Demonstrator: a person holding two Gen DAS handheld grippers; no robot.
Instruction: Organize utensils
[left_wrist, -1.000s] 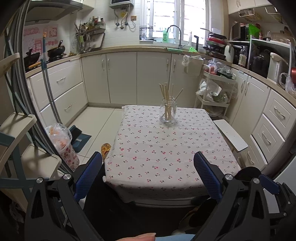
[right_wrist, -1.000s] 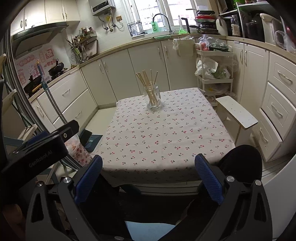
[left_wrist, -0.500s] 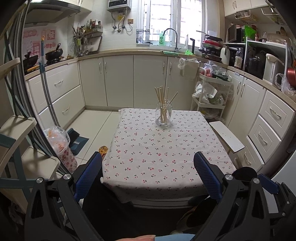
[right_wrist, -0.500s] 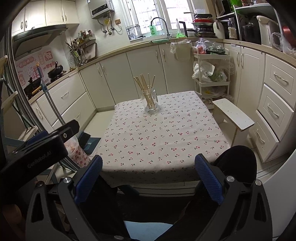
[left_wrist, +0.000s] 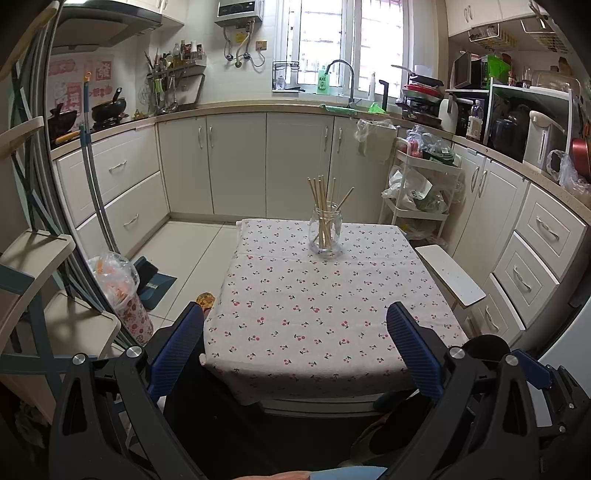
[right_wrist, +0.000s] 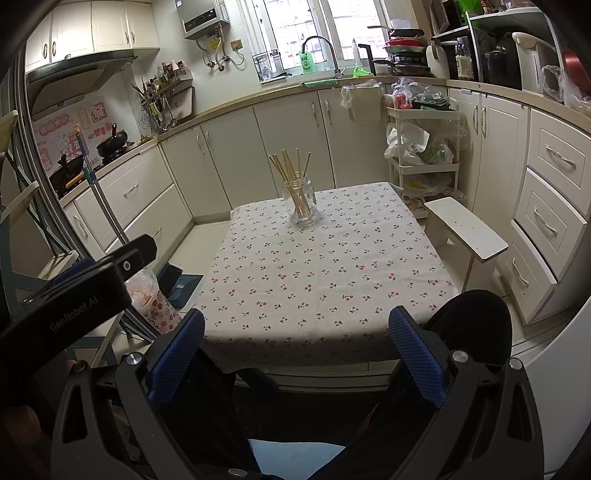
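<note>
Chopsticks (left_wrist: 322, 206): standing bundled in the glass jar (left_wrist: 325, 234), toward the far end of your table (left_wrist: 314, 314); their count is hard to make out.
Left gripper (left_wrist: 295, 339): your jaws gape wide, holding nothing, short of the table's near edge.
Right gripper (right_wrist: 297, 341): jaws likewise spread and empty.
Hidden: table's near edge sits in shadow behind both grippers.
Cut off: white stool (right_wrist: 465, 229) partly blocked by the table.

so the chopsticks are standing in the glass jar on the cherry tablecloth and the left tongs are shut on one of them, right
Not quite. The left tongs are open and hold nothing, well short of the glass jar, as the left wrist view shows. The chopsticks do stand in the jar on the cherry tablecloth.
</note>
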